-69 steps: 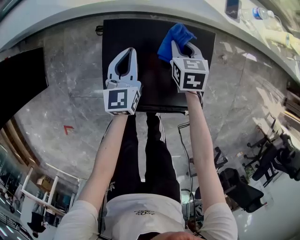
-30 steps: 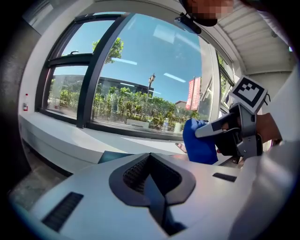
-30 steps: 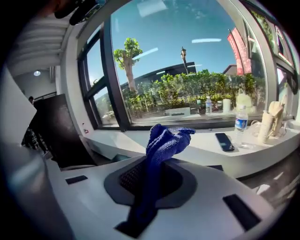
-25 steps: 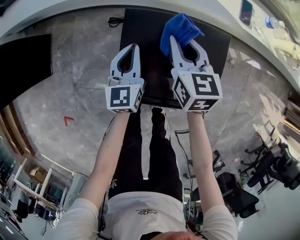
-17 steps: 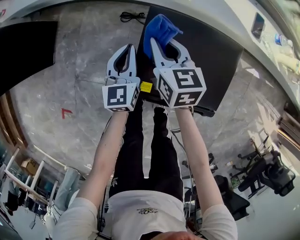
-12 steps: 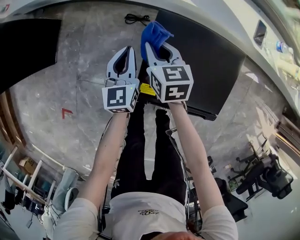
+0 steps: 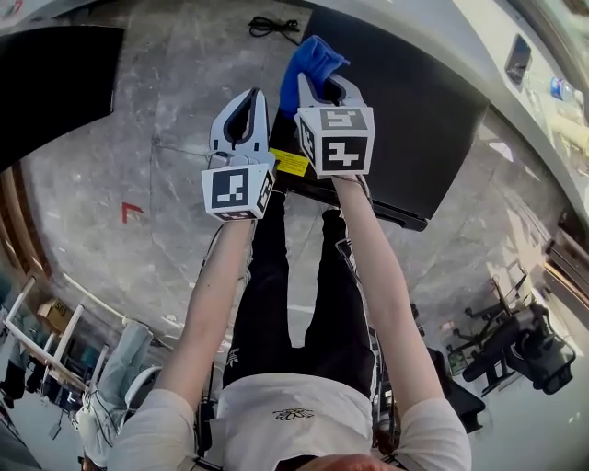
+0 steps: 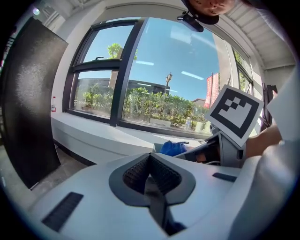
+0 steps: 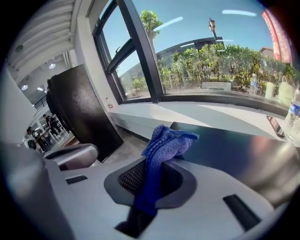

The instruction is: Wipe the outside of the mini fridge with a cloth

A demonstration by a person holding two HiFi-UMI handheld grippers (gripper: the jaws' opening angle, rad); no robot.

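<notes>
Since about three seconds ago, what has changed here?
The right gripper, shut on the blue cloth, slid left across the mini fridge top to its left edge. The left gripper moved off the top, out over the floor. Unchanged: cloth still clamped, left gripper shut and empty.

Floor: grey marble floor [image 7: 166, 110] with a red arrow mark [image 7: 128, 209] on it
Cable: black cable [image 7: 273, 26] coiled on the floor, near the wall
Ledge: white sill [image 9: 197, 112] carrying a phone [image 9: 275, 125] and a water bottle [image 9: 294, 117]
Left side: tall black cabinet [image 8: 28, 103]
Lower right: black office chairs [image 7: 526, 345]
Window: dark window frame [image 8: 127, 70], trees outside
</notes>
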